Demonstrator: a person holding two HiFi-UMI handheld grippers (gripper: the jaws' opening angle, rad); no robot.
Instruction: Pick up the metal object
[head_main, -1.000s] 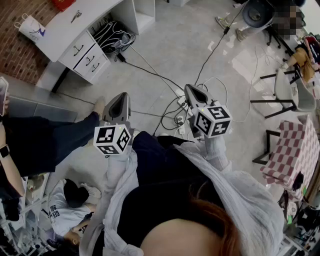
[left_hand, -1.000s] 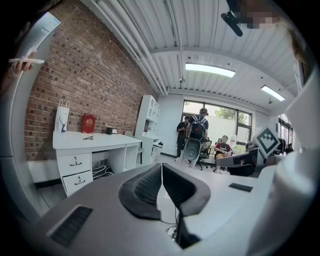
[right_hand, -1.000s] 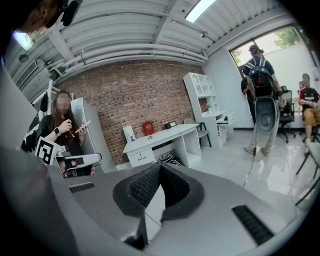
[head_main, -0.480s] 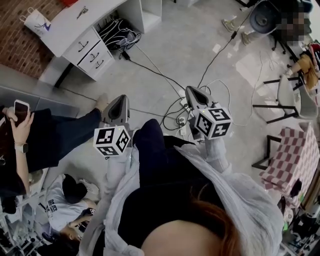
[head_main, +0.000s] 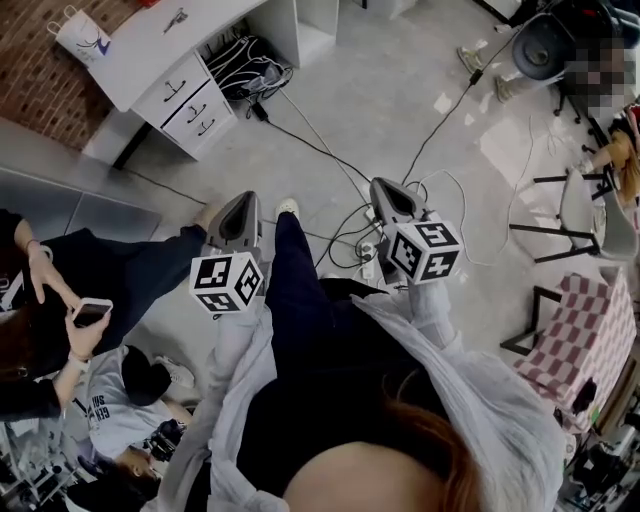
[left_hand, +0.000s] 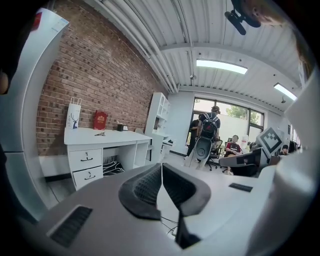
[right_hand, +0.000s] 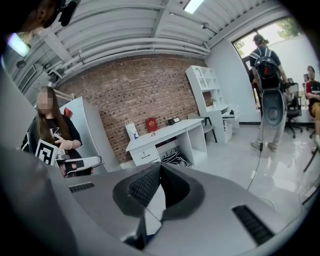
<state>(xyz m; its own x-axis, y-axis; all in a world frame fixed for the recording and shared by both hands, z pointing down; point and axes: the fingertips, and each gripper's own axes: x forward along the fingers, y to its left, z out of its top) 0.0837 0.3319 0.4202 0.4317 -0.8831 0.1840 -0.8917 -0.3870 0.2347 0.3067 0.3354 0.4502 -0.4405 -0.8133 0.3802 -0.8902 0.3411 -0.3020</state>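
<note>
A small metallic item (head_main: 177, 17) lies on top of the white desk (head_main: 150, 55) at the far upper left; it also shows on the desk (left_hand: 100, 133) in the left gripper view. What it is stays too small to tell. My left gripper (head_main: 240, 198) is held at waist height over the floor, shut, with nothing between its pads (left_hand: 150, 185). My right gripper (head_main: 384, 186) hangs level with it to the right, also shut and empty, its pads (right_hand: 147, 186) pressed together. Both are far from the desk.
Cables and a power strip (head_main: 352, 238) trail over the grey floor ahead. A seated person with a phone (head_main: 90, 312) is at the left, another person (head_main: 130, 410) low at the lower left. A checkered cloth (head_main: 590, 310) and chairs (head_main: 570, 190) stand at the right.
The view has shifted toward the desk. My dark trouser leg and white shoe have stepped forward between the grippers. The person at the left lowered the phone. Both grippers stay shut.
</note>
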